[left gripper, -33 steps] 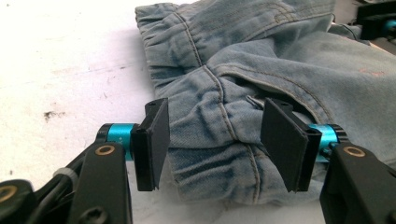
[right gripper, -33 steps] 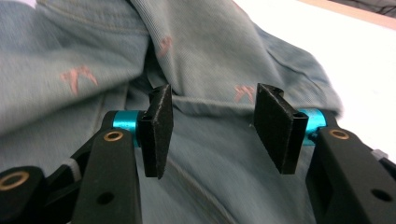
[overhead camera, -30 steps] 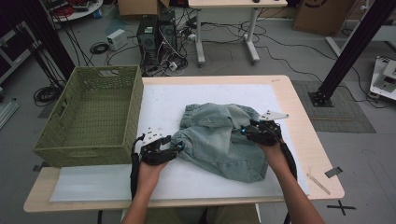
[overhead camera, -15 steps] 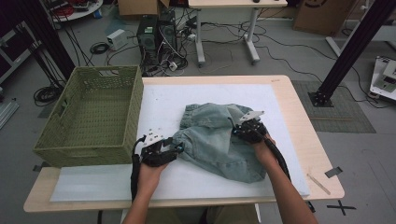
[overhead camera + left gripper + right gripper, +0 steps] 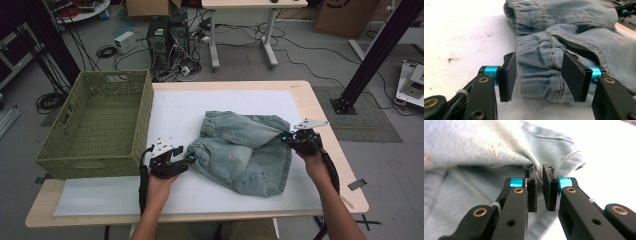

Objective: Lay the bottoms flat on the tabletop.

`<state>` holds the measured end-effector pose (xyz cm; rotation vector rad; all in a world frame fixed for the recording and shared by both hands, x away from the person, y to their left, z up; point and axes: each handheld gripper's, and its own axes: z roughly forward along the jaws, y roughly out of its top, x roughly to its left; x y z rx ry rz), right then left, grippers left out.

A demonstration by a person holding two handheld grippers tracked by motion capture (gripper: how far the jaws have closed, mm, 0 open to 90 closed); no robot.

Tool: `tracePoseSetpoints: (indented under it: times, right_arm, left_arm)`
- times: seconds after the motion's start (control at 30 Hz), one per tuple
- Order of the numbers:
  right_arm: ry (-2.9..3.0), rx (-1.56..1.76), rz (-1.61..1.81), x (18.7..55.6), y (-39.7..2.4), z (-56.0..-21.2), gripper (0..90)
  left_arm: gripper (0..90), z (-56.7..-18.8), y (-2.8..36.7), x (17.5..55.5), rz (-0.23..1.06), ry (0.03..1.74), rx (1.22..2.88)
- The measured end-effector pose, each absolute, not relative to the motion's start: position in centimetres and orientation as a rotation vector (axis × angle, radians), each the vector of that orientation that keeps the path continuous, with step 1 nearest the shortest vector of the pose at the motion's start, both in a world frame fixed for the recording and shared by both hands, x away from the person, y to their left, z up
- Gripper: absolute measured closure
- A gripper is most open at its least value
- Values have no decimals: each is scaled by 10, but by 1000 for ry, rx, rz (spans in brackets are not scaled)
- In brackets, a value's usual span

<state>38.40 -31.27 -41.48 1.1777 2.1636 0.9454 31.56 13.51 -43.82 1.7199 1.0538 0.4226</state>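
Light blue denim shorts point(image 5: 245, 150) lie crumpled on the white mat point(image 5: 200, 105). My left gripper point(image 5: 189, 159) sits at their left edge. In the left gripper view its jaws point(image 5: 539, 72) stand open on either side of a thick seamed fold of the shorts point(image 5: 544, 62), the pads not pressing it. My right gripper point(image 5: 286, 137) is at the shorts' right edge. Its jaws point(image 5: 539, 180) have just been closing and now pinch a fold of the denim point(image 5: 474, 145) between the pads.
A green woven basket point(image 5: 145, 115) stands on the table's left end, beside the mat. The wooden table edge point(image 5: 325, 130) runs just right of my right hand. Cables, computer cases and a desk stand on the floor beyond.
My right gripper reached left into the shorts, shut on the denim, then drew back to the right, spreading the cloth that way. The left gripper stayed put.
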Motion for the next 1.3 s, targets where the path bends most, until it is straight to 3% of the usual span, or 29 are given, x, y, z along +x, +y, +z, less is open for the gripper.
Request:
tracePoseSetpoints:
  times: [0.13,0.33,0.47,0.57,0.63,0.73,0.93,1.03,1.2,1.3]
  right_arm:
    - [2107,1253,930,388,-318,-416,802]
    - [2069,1262,976,382,-308,-411,623]
    - [2115,1217,1046,369,-302,-406,629]
    - [2231,1152,1065,365,-291,-410,665]
    - [2272,1121,1059,366,-282,-413,685]
    - [2300,1130,1032,373,-268,-418,697]
    - [2271,1188,1060,389,-251,-423,702]
    - [2270,1206,1024,396,-246,-427,705]
    - [2282,1185,919,399,-240,-434,705]
    - [2305,1167,904,400,-238,-437,683]
  left_arm:
    - [460,-438,129,315,393,1019,1725]
    - [428,-438,121,318,364,990,1751]
    - [448,-439,113,322,376,982,1797]
    - [607,-441,107,324,412,1013,1840]
    - [793,-441,106,323,449,1014,1852]
    - [886,-440,104,320,507,1009,1860]
    - [898,-437,112,318,611,1054,1811]
    - [897,-437,125,319,596,1107,1766]
    - [895,-436,125,315,584,1041,1761]
    - [830,-436,122,315,560,1034,1755]
